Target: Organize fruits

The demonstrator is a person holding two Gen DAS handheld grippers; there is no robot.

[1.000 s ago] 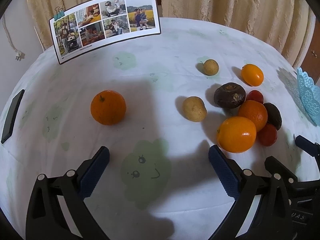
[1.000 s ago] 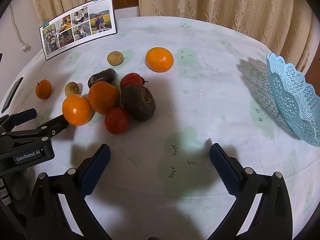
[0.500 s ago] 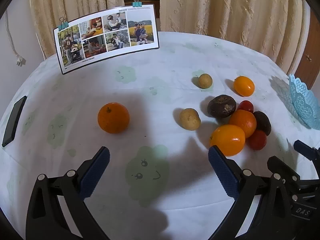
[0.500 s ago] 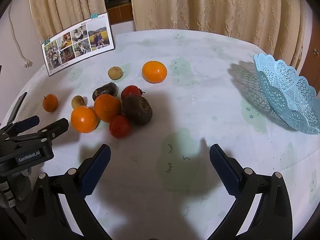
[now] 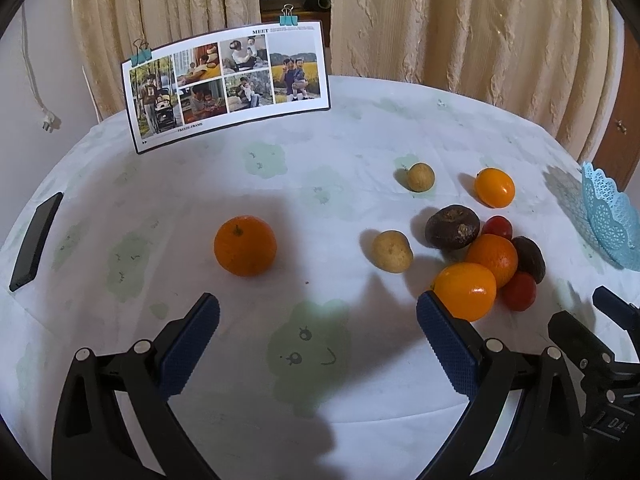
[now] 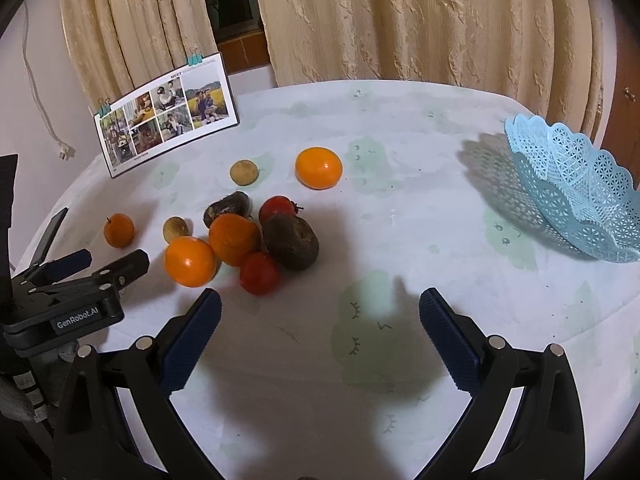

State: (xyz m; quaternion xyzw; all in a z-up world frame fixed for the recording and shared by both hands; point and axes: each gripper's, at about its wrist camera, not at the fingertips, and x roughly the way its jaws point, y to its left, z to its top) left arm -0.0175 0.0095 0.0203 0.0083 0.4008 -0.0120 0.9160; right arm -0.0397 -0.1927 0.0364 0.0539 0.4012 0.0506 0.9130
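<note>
Two grippers, left gripper point(image 5: 318, 316) and right gripper point(image 6: 320, 312), jaws released; round glossy fruits point(image 6: 240, 236); lacy plastic basket point(image 6: 576, 196)

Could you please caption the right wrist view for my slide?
Open right gripper above the table, fruit pile ahead-left, empty blue basket right.

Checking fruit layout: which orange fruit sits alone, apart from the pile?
The stemmed orange left of the pile; nothing touches it, and it lies ahead of the left gripper.
</note>
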